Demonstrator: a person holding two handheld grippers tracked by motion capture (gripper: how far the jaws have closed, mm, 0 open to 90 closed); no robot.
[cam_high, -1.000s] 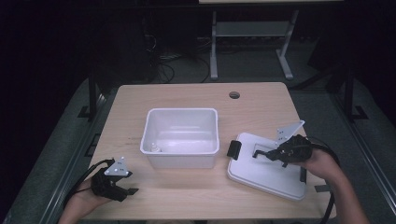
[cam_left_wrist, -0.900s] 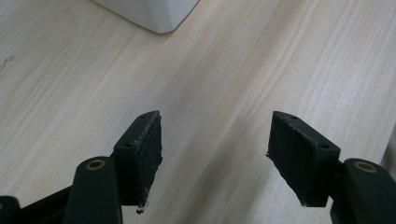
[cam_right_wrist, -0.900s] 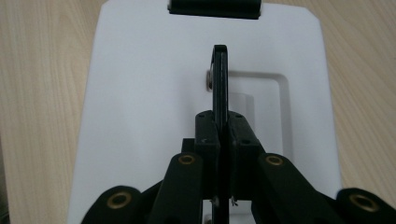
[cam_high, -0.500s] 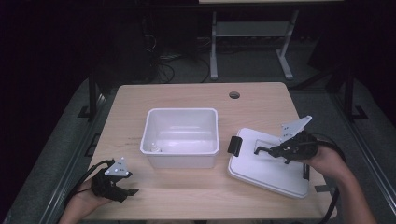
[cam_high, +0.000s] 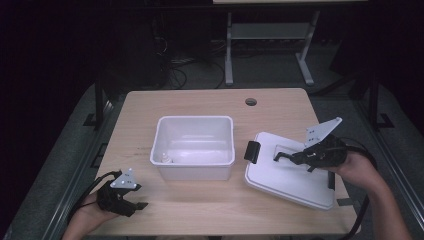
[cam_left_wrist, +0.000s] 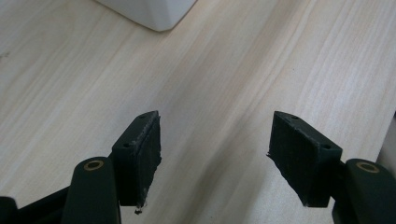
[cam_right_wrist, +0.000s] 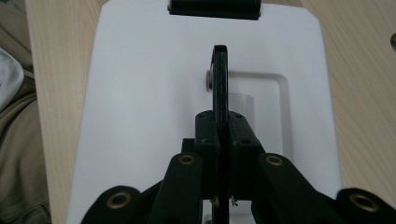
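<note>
Two grippers: one in each hand, well apart, at opposite sides of the table (cam_high: 210, 107).
Right gripper (cam_high: 278, 157): jaws pressed together on the black handle (cam_right_wrist: 220, 79) of the white lid (cam_high: 280, 175); handle stood up on edge between the pads, seen in the right gripper view.
Lid: lay on the table's right half, just beside the white tub (cam_high: 195, 145), tilted off square to the table edge. Could not tell whether it was lifted or resting flat.
Lid clip (cam_high: 251, 151): black, on the lid edge nearest the tub; a second black clip showed at the opposite edge by the hand.
Left gripper (cam_high: 141, 205): jaws spread wide, nothing between them, low over bare wood near the front left corner.
Tub: open, centre of the table, a small white item inside at its front left; one tub corner (cam_left_wrist: 154, 14) showed at the top of the left gripper view.
</note>
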